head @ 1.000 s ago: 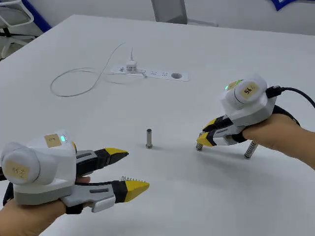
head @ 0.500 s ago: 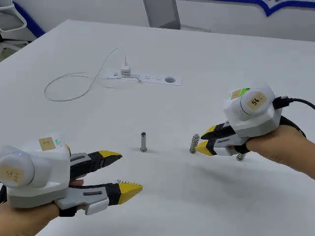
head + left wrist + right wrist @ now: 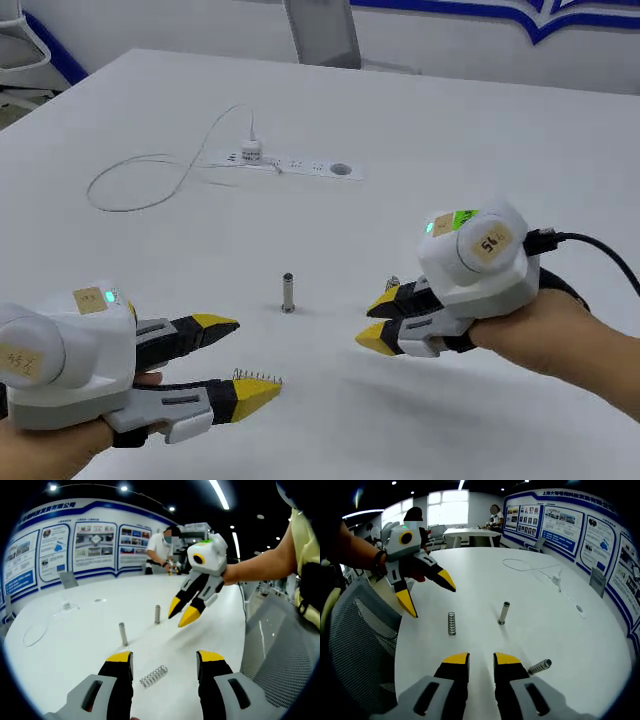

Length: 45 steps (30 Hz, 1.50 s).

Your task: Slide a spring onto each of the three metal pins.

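Left tongs (image 3: 255, 355) gape wide by 1 spring (image 3: 153, 675) (lying flat); right tongs (image 3: 372, 320) narrow, empty.

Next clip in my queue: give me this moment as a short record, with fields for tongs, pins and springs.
left tongs: open wide, empty
right tongs: slightly open, empty
loose spring: lying on the table beside the left tongs
bare pin: upright mid-table, no spring on it
sprung pin: upright, spring on it, beside the right tongs
power strip: on the far side of the table
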Available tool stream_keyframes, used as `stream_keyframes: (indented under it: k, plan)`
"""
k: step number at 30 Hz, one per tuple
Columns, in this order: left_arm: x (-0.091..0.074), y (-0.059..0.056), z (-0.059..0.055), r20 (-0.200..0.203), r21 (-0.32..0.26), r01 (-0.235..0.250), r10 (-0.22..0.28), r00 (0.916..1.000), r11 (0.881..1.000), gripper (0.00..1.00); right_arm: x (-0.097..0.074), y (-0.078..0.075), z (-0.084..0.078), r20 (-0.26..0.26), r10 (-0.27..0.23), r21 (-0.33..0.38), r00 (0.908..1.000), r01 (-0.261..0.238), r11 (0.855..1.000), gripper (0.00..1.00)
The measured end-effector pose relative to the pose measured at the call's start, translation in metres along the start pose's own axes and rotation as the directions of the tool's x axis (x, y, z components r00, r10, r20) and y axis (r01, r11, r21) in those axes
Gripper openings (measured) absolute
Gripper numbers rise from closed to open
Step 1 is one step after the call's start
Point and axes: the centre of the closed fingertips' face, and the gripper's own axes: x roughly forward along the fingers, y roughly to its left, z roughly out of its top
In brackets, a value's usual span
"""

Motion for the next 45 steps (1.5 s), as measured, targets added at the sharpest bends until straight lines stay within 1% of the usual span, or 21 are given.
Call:
stream_keyframes:
  k: [5,6,10,13,16,18,22,24,26,29,33,36,38,41,44,45]
  plan:
    - [-0.003,0.001,-0.003,-0.008,-0.002,-0.006,0.006,1.0,1.0,0.52,0.02,0.023,0.006,0.005,0.059,-0.008,0.9982,-0.059,0.998,0.2]
    - [-0.004,0.002,-0.004,-0.009,-0.002,-0.008,0.008,0.9999,1.0,0.52,0.025,0.029,0.007,0.002,0.072,-0.021,0.9974,-0.072,0.997,0.2]
    - [-0.006,0.003,-0.006,-0.012,-0.004,-0.013,0.013,0.9998,1.0,0.52,0.039,0.043,0.011,0.0,0.106,-0.036,0.9944,-0.106,0.994,0.2]
    - [-0.006,0.004,-0.007,-0.013,-0.007,-0.016,0.015,0.9998,1.0,0.52,0.05,0.052,0.011,-0.014,0.129,-0.047,0.9916,-0.129,0.991,0.2]
    - [-0.006,0.005,-0.007,-0.015,-0.009,-0.016,0.016,0.9998,1.0,0.52,0.06,0.056,0.01,-0.021,0.136,-0.045,0.9905,-0.137,0.99,0.2]
    - [-0.005,0.005,-0.008,-0.016,-0.008,-0.016,0.016,0.9998,1.0,0.52,0.064,0.056,0.009,-0.021,0.131,-0.043,0.9911,-0.132,0.99,0.2]
    - [-0.006,0.005,-0.009,-0.022,-0.009,-0.015,0.015,0.9997,1.0,0.52,0.07,0.059,0.008,-0.023,0.142,-0.029,0.9896,-0.143,0.989,0.2]
    - [-0.006,0.005,-0.01,-0.026,-0.009,-0.014,0.013,0.9996,1.0,0.52,0.074,0.059,0.007,-0.022,0.138,-0.026,0.9902,-0.138,0.99,0.2]
    - [-0.006,0.006,-0.01,-0.029,-0.008,-0.012,0.012,0.9995,1.0,0.52,0.077,0.06,0.007,-0.021,0.141,-0.016,0.9898,-0.142,0.99,0.19]
    - [-0.006,0.006,-0.01,-0.031,-0.006,-0.012,0.011,0.9994,1.0,0.52,0.081,0.059,0.006,-0.025,0.136,-0.022,0.9903,-0.137,0.99,0.16]
    - [-0.006,0.006,-0.011,-0.033,-0.005,-0.011,0.011,0.9994,1.0,0.52,0.082,0.058,0.006,-0.024,0.134,-0.03,0.9907,-0.135,0.99,0.12]
    - [-0.006,0.006,-0.013,-0.037,-0.005,-0.008,0.008,0.9993,1.0,0.52,0.077,0.058,0.006,-0.023,0.137,-0.046,0.9903,-0.138,0.989,0.12]
    - [-0.005,0.006,-0.015,-0.042,-0.004,-0.006,0.005,0.9991,1.0,0.51,0.073,0.058,0.01,-0.015,0.14,-0.052,0.99,-0.141,0.989,0.12]
    - [-0.002,0.004,-0.021,-0.058,0.009,0.004,-0.004,0.9983,1.0,0.51,0.063,0.058,0.016,-0.024,0.149,-0.08,0.9886,-0.15,0.985,0.12]
    - [0.002,0.002,-0.022,-0.068,0.027,0.016,-0.014,0.9976,1.0,0.5,0.051,0.056,0.022,-0.029,0.151,-0.108,0.988,-0.154,0.982,0.11]
    - [0.003,0.001,-0.022,-0.069,0.031,0.018,-0.016,0.9975,0.999,0.49,0.048,0.056,0.023,-0.031,0.154,-0.107,0.9877,-0.156,0.982,0.11]
